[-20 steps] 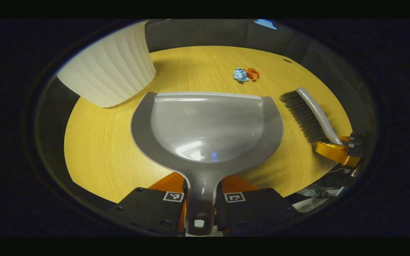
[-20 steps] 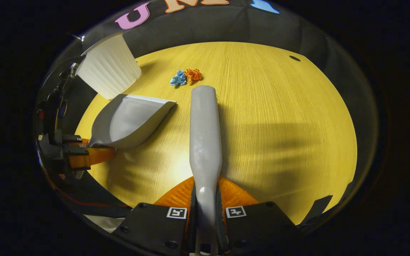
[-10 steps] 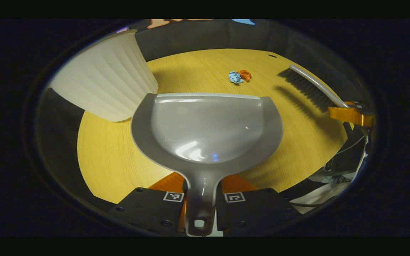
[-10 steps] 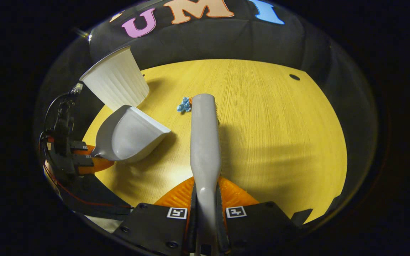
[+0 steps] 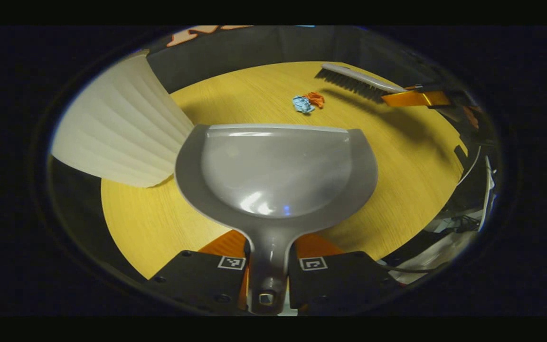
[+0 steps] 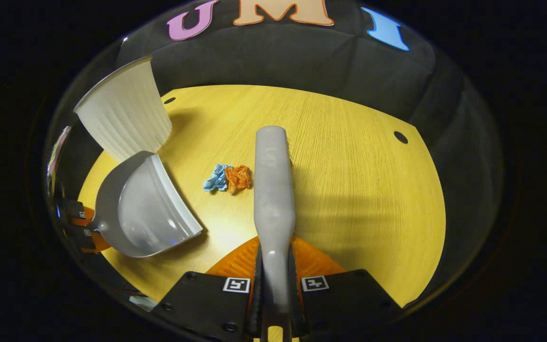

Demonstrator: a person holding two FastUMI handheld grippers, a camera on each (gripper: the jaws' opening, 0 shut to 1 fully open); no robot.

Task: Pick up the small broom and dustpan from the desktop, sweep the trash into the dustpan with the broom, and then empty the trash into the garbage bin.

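Swung out beyond the paper scraps point(image 6: 228, 177) since a second ago, the broom point(image 6: 273, 190) sits clamped in the right gripper point(image 6: 273, 285); left gripper point(image 5: 266, 263) fingers grip the dustpan point(image 5: 276, 171) handle, by the garbage bin point(image 5: 112, 133), over the tabletop point(image 5: 397, 161).

We see the trash point(image 6: 228, 178) on the desktop point(image 6: 359, 190) between dustpan point(image 6: 145, 213) and broom point(image 6: 273, 190) — the bin point(image 6: 121, 114) stands far left, behind the dustpan.
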